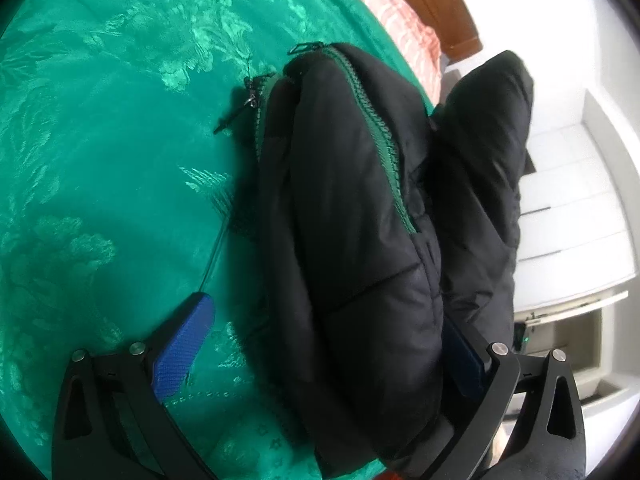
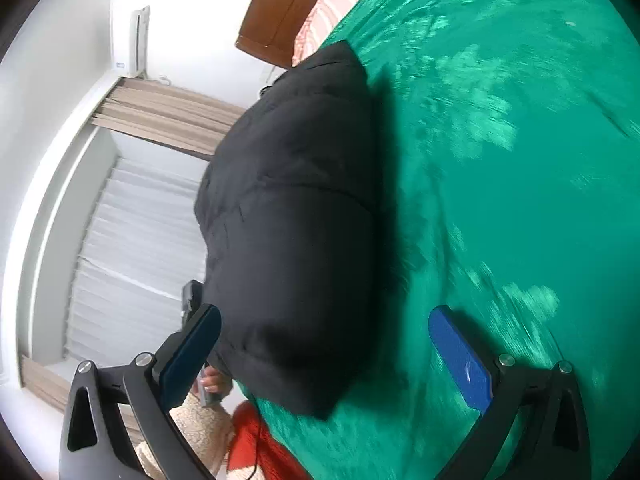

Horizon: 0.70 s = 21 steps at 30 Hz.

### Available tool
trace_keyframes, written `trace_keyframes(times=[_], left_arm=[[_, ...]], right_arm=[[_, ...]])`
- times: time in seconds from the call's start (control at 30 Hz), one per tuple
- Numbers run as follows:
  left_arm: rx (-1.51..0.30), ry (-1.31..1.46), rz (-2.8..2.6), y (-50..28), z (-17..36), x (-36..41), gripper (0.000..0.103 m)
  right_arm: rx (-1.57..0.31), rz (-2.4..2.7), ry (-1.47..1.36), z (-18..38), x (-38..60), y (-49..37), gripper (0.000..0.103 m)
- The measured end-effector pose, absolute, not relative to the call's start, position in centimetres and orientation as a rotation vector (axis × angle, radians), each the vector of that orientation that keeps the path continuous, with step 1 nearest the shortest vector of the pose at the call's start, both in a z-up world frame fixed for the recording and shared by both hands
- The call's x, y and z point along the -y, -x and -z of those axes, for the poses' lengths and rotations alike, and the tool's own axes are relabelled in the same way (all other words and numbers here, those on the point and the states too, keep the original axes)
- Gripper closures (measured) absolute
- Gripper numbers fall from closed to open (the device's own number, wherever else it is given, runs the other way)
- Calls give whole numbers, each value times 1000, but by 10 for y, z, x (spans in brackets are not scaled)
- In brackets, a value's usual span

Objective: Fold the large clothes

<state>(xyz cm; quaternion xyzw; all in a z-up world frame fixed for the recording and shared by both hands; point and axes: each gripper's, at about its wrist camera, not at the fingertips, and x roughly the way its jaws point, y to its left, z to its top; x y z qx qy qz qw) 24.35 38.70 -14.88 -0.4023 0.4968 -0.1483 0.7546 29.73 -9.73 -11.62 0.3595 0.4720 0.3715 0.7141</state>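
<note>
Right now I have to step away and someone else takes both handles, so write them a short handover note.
Left tool: open, fingers straddling a raised fold of the black puffer jacket; not clamped.
Right tool: open, the jacket bulging between its fingers; not gripped.
Jacket lies bunched on the green bedspread near the bed's edge, green zipper showing, zip pull on the cover.
Done: jacket gathered into a bundle.
Left: probably flatten, finish the fold, tidy.
</note>
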Motion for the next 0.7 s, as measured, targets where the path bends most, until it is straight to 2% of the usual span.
trace_keyframes(times=[0.17,0.23,0.33,0.4,0.53,0.7], left_arm=[[-1109,838,311,-260,147,-378,0],[-1105,819,302,-265,146,-372,0],[-1112,793,264,-268,143,-363,1],[-1113,764,312,-268,135,-349,26],[-1090,543,262,-258,113,-318,31],[-1024,465,224,-241,91,-305,45]], right_arm=[[-1108,-906,-859,129,62,-349,2],[-1165,-899,-793,135,39,-365,6],[-1153,-895,-617,123,7,-379,10],[-1096,-869,-424,102,-12,-373,12],[-944,-854,-81,73,-43,-340,13],[-828,-837,29,57,-53,-312,15]])
